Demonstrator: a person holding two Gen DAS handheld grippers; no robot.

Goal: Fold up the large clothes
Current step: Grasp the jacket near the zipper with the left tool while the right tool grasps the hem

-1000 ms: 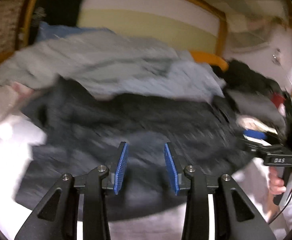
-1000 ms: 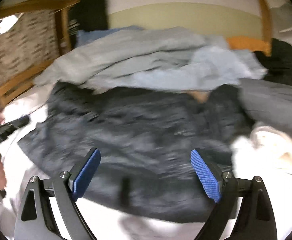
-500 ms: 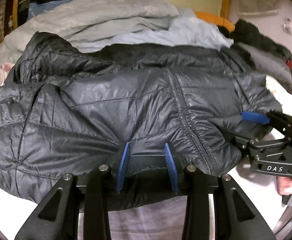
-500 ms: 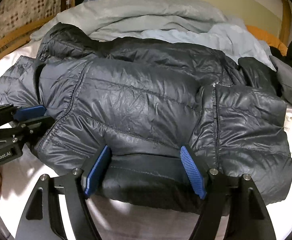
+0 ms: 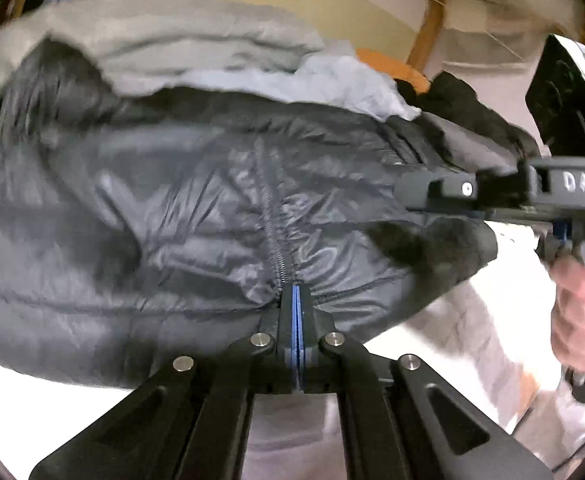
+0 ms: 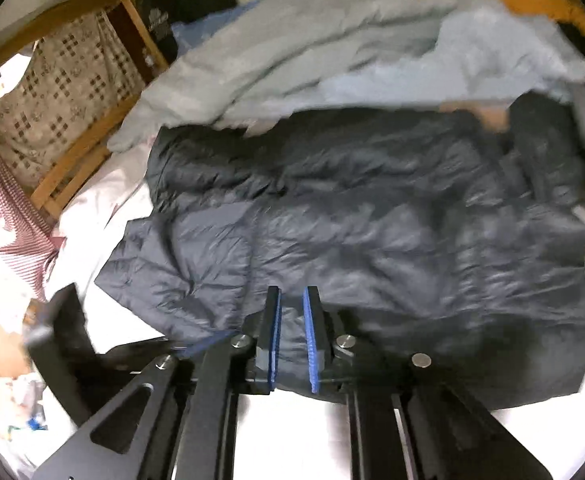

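A dark grey quilted puffer jacket [image 5: 196, 216] lies spread on a white bed, zip facing up. My left gripper [image 5: 297, 300] is shut on the jacket's bottom hem at the zip. In the right wrist view the jacket [image 6: 372, 232] fills the middle; my right gripper [image 6: 292, 304] has its blue pads close together around the near hem, pinching the fabric. The right gripper's body [image 5: 532, 192] shows at the right of the left wrist view, held by a hand. The left gripper's body [image 6: 68, 344] shows blurred at lower left of the right wrist view.
A pile of light grey and pale blue clothes [image 6: 332, 52] lies behind the jacket, with an orange item [image 6: 540, 4] and dark clothes [image 5: 464, 92] at the back right. A wooden bed frame [image 6: 80, 160] and a patterned cushion [image 6: 64, 92] stand at the left. White sheet [image 5: 472, 340] shows near me.
Both grippers have closed on the jacket's near hem. The left pads went from apart to fully together; the right pads narrowed from wide open to a small gap. Both views are blurred by motion.
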